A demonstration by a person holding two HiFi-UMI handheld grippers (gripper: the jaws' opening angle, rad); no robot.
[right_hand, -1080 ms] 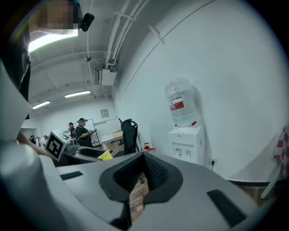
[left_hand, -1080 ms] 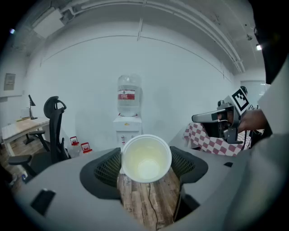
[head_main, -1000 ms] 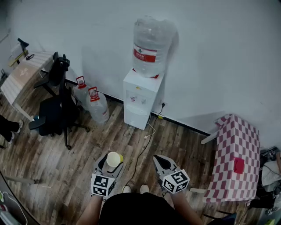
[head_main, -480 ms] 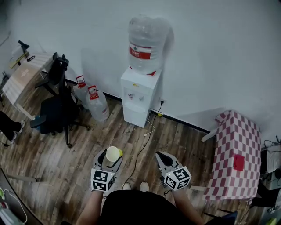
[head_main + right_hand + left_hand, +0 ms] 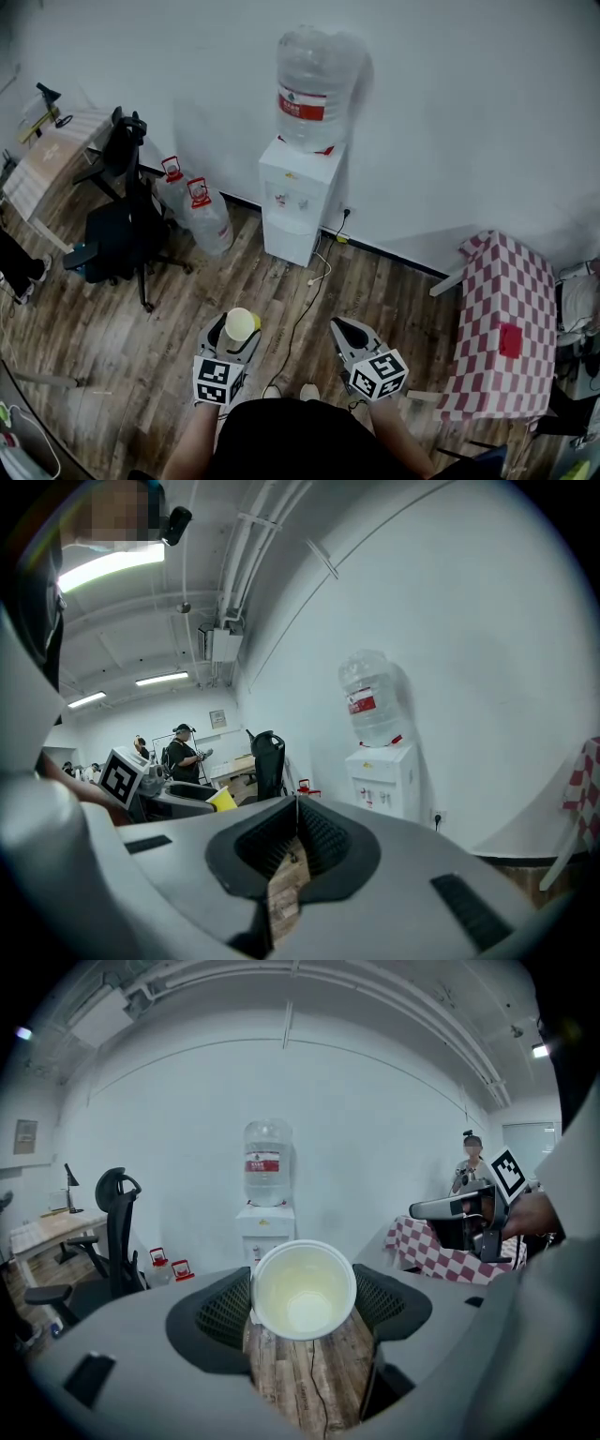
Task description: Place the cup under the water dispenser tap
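A pale yellow paper cup (image 5: 240, 326) (image 5: 303, 1288) sits upright between the jaws of my left gripper (image 5: 236, 335) (image 5: 302, 1305), which is shut on it; its empty inside faces the left gripper view. The white water dispenser (image 5: 298, 197) (image 5: 263, 1232) (image 5: 385, 777) stands against the far wall with a clear bottle (image 5: 312, 86) on top, well ahead of both grippers. My right gripper (image 5: 344, 337) (image 5: 296, 829) is shut with nothing in it, its tips meeting; the cup (image 5: 222, 800) shows at the left of its view.
Two spare water bottles (image 5: 195, 217) and a black office chair (image 5: 120, 225) stand left of the dispenser. A cable (image 5: 309, 295) runs across the wood floor. A red-checked table (image 5: 499, 330) is at the right, a desk (image 5: 49, 159) at the far left. A person (image 5: 184, 750) stands in the distance.
The head view has shifted slightly; the dispenser sits a little higher and further left in frame. Both grippers and the cup hold the same pose.
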